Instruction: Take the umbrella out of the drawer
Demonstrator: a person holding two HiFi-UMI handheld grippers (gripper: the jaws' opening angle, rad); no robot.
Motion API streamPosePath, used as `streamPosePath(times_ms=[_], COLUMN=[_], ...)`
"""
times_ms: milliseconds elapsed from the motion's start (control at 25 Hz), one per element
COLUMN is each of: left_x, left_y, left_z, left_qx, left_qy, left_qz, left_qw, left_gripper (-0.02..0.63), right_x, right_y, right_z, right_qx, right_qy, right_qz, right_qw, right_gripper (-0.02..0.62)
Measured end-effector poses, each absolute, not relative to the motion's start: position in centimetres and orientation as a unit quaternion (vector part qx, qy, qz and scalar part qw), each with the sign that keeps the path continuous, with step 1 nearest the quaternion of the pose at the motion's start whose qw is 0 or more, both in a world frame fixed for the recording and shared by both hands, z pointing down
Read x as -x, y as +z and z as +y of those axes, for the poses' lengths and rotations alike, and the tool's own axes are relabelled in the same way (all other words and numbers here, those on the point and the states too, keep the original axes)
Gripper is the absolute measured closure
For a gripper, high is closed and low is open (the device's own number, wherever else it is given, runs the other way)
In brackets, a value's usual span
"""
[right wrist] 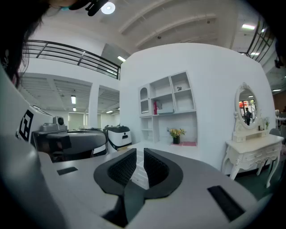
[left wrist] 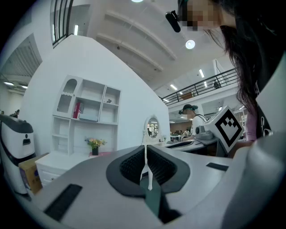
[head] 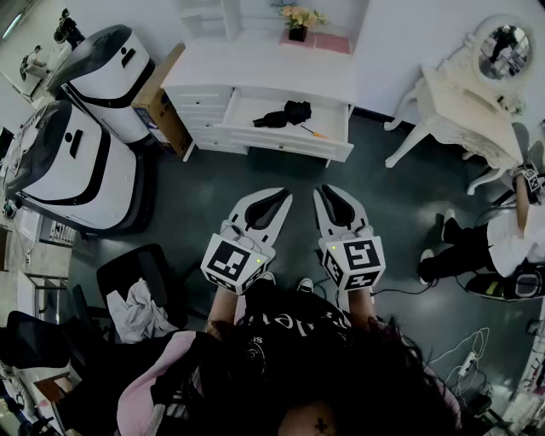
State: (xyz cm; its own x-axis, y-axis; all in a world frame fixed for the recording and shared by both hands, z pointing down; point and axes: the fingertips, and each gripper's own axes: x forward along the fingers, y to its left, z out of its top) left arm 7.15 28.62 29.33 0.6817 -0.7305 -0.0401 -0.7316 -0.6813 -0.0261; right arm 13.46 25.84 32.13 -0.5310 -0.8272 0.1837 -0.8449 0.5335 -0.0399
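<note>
White dresser (head: pixel 255 81) ahead has its drawer (head: pixel 285 143) open, with the black umbrella (head: pixel 285 113) lying inside. Left hand-held gripper (head: pixel 274 198) and right hand-held gripper (head: pixel 330 194) are closed, empty and well short of it. Advise opening one wide before closing across the umbrella's middle.

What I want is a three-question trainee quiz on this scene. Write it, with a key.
1. True or false: the umbrella lies in the open drawer.
2. What stands on top of the dresser? A) a lamp B) flowers C) a clock
3. Fill in: the left gripper and the right gripper both hold ____.
Key: 1 true; 2 B; 3 nothing.
</note>
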Motion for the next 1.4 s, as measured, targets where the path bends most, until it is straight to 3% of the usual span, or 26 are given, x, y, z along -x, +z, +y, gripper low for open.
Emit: streamPosePath(times_ms=[1400], left_x=[3.7], left_y=[33.4], left_z=[27.8], left_qx=[0.923], left_qy=[0.009], left_qz=[0.385], left_qw=[-0.017], left_gripper=[0.583], right_x=[-2.3], right_y=[36.3], right_z=[25.4], right_qx=[-0.477], right_qy=[0.099], right_qz=[-0.868], right_qw=[0.092], right_gripper=[0.515])
